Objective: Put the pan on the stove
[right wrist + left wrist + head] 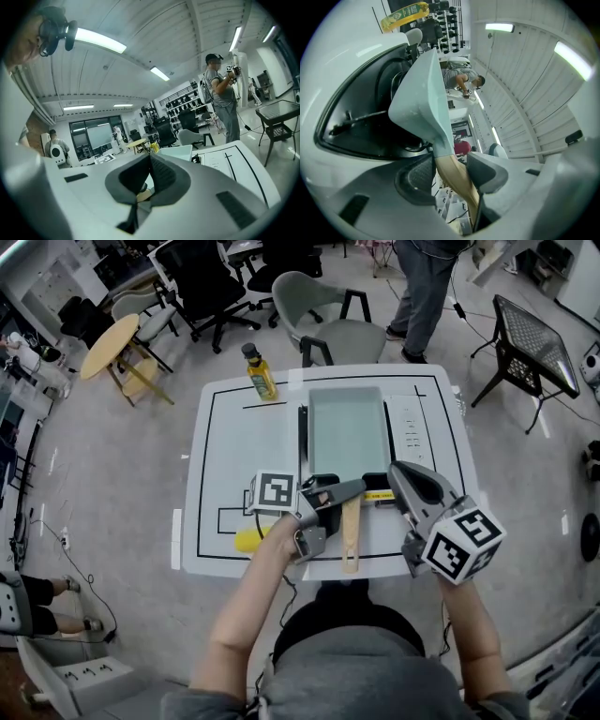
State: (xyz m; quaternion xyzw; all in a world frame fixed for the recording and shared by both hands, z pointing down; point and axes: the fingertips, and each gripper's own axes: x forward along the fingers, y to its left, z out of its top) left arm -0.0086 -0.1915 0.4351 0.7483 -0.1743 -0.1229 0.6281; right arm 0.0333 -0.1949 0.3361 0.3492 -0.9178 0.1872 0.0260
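Observation:
A pale green rectangular pan (347, 432) lies over the black stove (303, 442) in the middle of the white table (234, 446). Its wooden handle (350, 535) points toward the front edge. My left gripper (333, 507) reaches in from the left and is shut on that handle. In the left gripper view the handle (457, 176) runs between both pads, with the pan (422, 89) and stove (370, 108) beyond. My right gripper (401, 474) hovers over the table's front right, shut and empty. In the right gripper view its pads (161, 176) meet, and the pan (178, 152) shows behind.
A yellow oil bottle (261, 376) stands at the table's far left. A yellow object (248, 540) lies under my left forearm. The stove's white control panel (410, 427) is right of the pan. Chairs, a standing person (427, 287) and a black mesh table (534, 338) surround the table.

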